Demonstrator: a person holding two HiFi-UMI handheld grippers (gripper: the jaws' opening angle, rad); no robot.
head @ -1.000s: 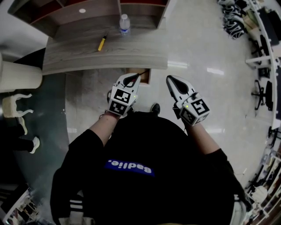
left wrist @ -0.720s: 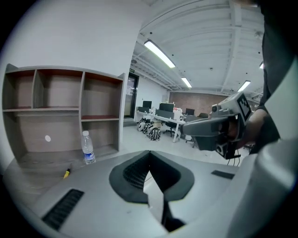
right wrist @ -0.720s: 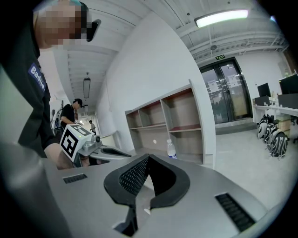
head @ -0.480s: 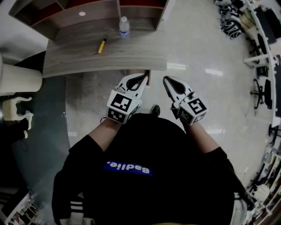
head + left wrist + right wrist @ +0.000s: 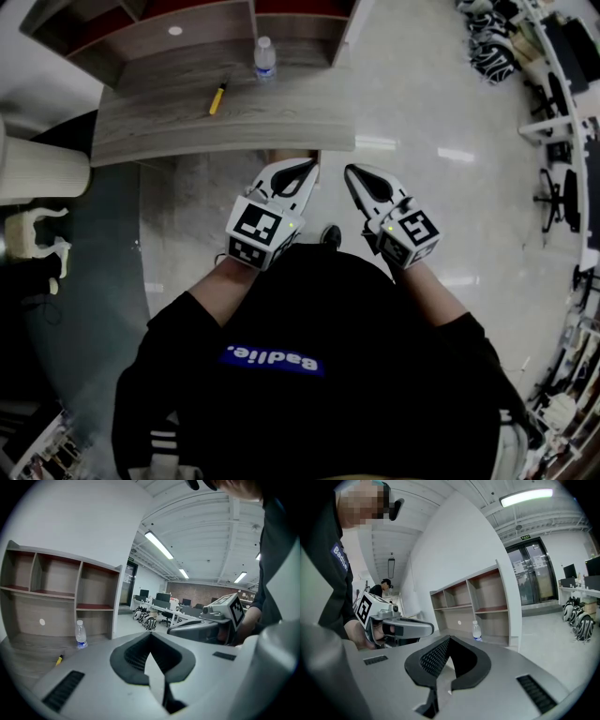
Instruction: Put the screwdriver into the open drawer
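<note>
Desk bears screwdriver; overhead alone perhaps shows drawer.

Bright, even indoor light, seen through strongly curved wide lenses.
Ceiling strip lights burn white in both gripper views, and their glare streaks the glossy floor in the head view. Shadows are faint and soft. Every picture bends and darkens toward its edges, and the black top shows almost no detail.

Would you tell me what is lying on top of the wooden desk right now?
A yellow screwdriver and a water bottle; the shelf unit's top covers the desk's rear strip.
</note>
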